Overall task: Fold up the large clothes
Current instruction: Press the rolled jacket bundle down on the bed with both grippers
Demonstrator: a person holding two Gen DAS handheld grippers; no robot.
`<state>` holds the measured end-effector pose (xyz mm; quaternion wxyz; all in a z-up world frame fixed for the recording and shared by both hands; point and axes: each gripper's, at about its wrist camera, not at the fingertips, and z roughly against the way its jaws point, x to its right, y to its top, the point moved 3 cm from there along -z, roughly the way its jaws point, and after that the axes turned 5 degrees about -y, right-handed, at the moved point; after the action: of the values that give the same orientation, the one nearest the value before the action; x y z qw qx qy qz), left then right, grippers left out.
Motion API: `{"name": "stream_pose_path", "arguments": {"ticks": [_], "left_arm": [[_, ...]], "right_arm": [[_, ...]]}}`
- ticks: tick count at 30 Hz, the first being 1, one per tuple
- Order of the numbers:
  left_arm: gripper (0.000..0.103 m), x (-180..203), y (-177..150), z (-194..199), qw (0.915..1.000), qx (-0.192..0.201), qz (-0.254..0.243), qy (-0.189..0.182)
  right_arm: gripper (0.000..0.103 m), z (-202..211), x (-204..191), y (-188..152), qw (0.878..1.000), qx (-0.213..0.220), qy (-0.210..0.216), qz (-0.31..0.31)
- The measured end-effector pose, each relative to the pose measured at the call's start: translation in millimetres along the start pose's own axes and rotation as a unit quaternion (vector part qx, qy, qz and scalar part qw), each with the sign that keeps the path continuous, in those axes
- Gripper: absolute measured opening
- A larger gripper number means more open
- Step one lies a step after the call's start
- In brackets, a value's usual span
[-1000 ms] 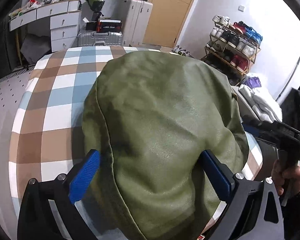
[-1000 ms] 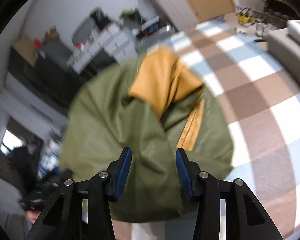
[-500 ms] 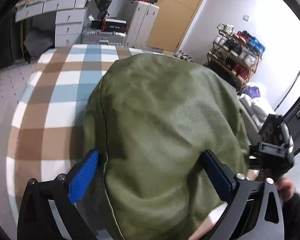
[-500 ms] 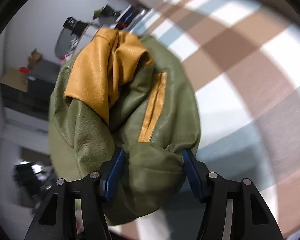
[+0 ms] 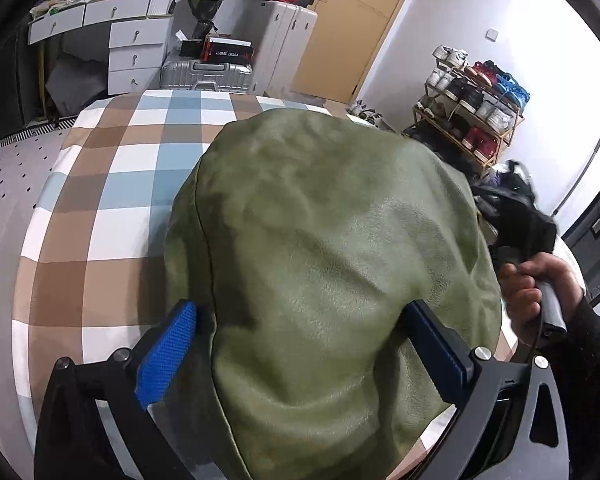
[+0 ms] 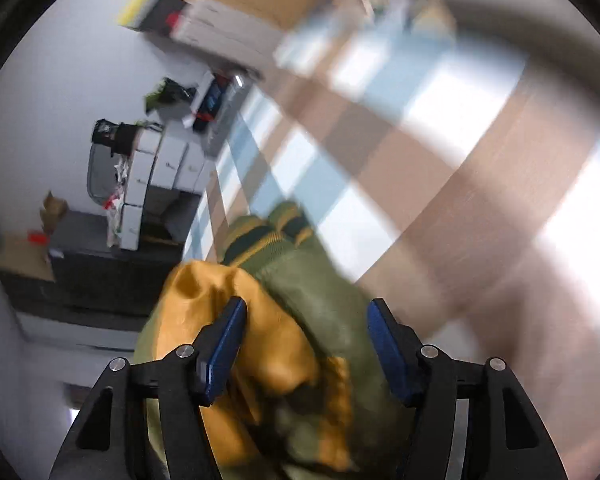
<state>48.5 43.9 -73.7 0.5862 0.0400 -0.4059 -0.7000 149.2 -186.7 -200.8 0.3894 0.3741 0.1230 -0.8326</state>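
A large olive-green jacket (image 5: 320,240) lies bundled on the checked bed (image 5: 112,184). My left gripper (image 5: 300,324) straddles its near end with jaws wide; the left pad (image 5: 168,344) stands just clear of the fabric. In the right wrist view, which is blurred, the jacket's mustard-yellow lining (image 6: 260,340) and green shell (image 6: 324,300) bulge between the jaws of my right gripper (image 6: 304,320), which are opening. A striped knit cuff (image 6: 276,232) pokes out beyond it. A person's hand (image 5: 536,284) holds the right gripper's handle at the jacket's right edge.
Past the bed's far end stand a silver suitcase (image 5: 204,76), white drawers (image 5: 136,52) and a tall white case (image 5: 284,40). A shoe rack (image 5: 472,100) stands on the right by a wooden door (image 5: 352,32). Bare checked bedding spreads to the left of the jacket.
My right gripper rolled and swung along the jacket, its jaws widened, and the yellow lining now sits between them. The left gripper kept still over the jacket.
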Motion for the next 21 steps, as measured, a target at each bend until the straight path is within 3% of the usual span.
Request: {"name": "stream_pose_path", "arguments": {"ticks": [3,8,11,14,15,16,18,19,21], "left_arm": [[0.101,-4.8,1.4,-1.1,0.9998,-0.007,0.006,-0.015],[0.101,0.0,6.1,-0.9,0.9994,-0.018,-0.019,-0.021],[0.101,-6.5,9.2,13.1,0.9994,0.000,0.007,-0.034],[0.101,-22.1,18.4,37.8,0.9957,0.048,0.049,-0.064],[0.101,-32.3,22.9,45.8,0.9932,0.065,0.069,-0.067],[0.101,-38.1,25.6,47.7,0.9920,0.068,0.081,-0.069],[0.101,-58.5,34.9,36.2,0.9846,0.030,0.130,-0.113],[0.101,-63.4,36.6,28.7,0.9794,0.010,0.150,-0.135],[0.101,-74.6,37.9,1.9,0.9611,-0.055,0.198,-0.185]], "right_arm": [[0.063,-20.9,6.6,2.9,0.999,-0.028,0.031,-0.016],[0.060,-22.9,28.0,4.2,0.989,-0.037,0.144,-0.017],[0.064,-4.9,24.6,3.5,0.992,-0.023,0.121,0.002],[0.071,31.5,1.4,-4.0,0.991,0.045,0.093,0.081],[0.075,45.0,-9.8,-9.8,0.988,0.070,0.080,0.115],[0.085,52.4,-17.4,-14.9,0.985,0.083,0.076,0.133],[0.102,69.6,-31.8,-34.1,0.974,0.105,0.097,0.178],[0.102,75.8,-38.0,-46.3,0.968,0.110,0.097,0.204],[0.103,75.8,-41.8,-64.6,0.961,0.103,0.086,0.243]]}}
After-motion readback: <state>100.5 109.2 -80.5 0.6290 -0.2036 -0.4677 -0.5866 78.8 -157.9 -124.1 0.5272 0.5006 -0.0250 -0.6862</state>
